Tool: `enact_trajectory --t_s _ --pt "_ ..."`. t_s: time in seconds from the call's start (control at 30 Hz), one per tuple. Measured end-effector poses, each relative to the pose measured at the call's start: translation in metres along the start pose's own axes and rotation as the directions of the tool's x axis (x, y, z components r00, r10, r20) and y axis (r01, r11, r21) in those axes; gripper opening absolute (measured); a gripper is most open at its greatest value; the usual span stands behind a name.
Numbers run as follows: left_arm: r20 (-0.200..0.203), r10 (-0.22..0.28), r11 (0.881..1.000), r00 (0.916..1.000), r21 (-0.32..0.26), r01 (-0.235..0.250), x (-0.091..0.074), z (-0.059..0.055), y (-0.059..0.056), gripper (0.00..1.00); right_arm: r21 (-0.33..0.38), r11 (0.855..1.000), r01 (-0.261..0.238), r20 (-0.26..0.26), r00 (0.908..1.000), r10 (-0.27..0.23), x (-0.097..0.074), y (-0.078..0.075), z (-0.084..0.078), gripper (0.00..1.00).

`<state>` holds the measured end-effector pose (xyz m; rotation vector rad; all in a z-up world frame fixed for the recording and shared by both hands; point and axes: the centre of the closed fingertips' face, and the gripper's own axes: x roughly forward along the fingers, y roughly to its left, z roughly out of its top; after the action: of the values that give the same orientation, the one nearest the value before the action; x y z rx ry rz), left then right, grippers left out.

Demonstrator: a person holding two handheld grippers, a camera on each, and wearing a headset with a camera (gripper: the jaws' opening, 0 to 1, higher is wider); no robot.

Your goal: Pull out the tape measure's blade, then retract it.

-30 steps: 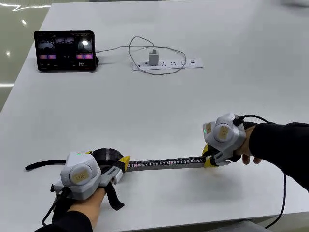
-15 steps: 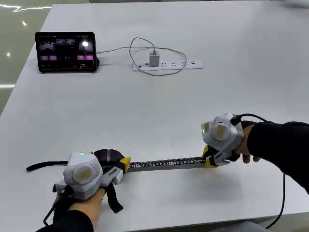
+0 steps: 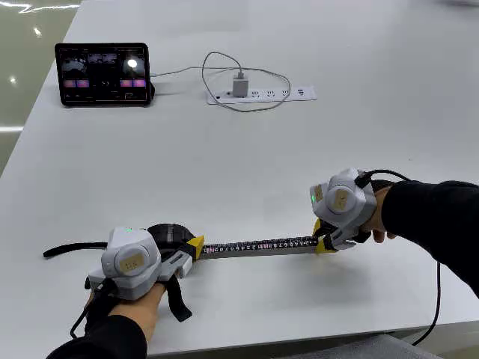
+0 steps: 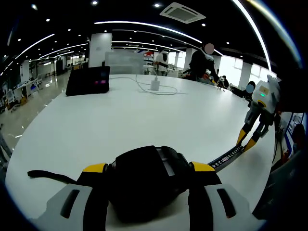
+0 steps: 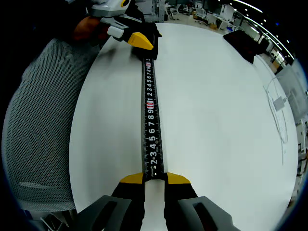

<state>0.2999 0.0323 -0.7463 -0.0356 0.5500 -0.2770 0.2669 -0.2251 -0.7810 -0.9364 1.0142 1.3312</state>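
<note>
Tape measure (image 3: 171,238) sits on the white table (image 3: 247,172) near your edge, its black case clamped between the jaws of your left gripper (image 3: 187,254). Your right gripper (image 3: 323,243) is closed on the tip of the blade (image 3: 258,245), which lies drawn out flat between the two. A tablet (image 3: 103,74), power strip (image 3: 262,95) and plugged-in charger (image 3: 239,87) sit well apart, at the far side.

Pale grey left tongs (image 3: 195,246) and right tongs (image 3: 322,244), yellow-tipped, trail black cables (image 3: 436,299); sleeves (image 3: 434,217) look black.

black tape measure (image 4: 144,180), black numbered blade (image 5: 150,120)
</note>
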Motion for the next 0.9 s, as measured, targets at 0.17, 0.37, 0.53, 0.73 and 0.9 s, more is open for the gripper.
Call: enact_trajectory --t_s 0.17,0.37,0.53,0.73,0.9 --pt "0.0 0.001 1.0 1.0 0.0 -0.001 0.0 0.0 0.0 0.62 -0.009 1.0 0.002 0.002 1.0 -0.002 0.001 0.0 0.002 0.11" --pt "0.0 0.0 1.0 1.0 0.002 0.0 0.001 0.0 0.001 0.62 0.003 1.0 0.007 0.007 1.0 -0.007 0.002 0.0 0.004 0.11" --pt "0.001 0.0 1.0 1.0 0.004 0.0 0.001 0.0 0.001 0.62 0.0 1.0 0.01 0.007 0.9999 -0.01 0.003 0.0 0.006 0.11" --pt "0.002 0.0 1.0 1.0 0.008 0.0 0.001 0.0 0.001 0.62 0.023 1.0 0.011 -0.001 0.9999 -0.011 0.004 0.0 0.009 0.11" --pt "0.0 -0.003 1.0 1.0 0.005 0.003 0.0 -0.001 0.0 0.62 0.025 1.0 0.012 0.001 0.9999 -0.012 0.005 0.0 0.011 0.11"
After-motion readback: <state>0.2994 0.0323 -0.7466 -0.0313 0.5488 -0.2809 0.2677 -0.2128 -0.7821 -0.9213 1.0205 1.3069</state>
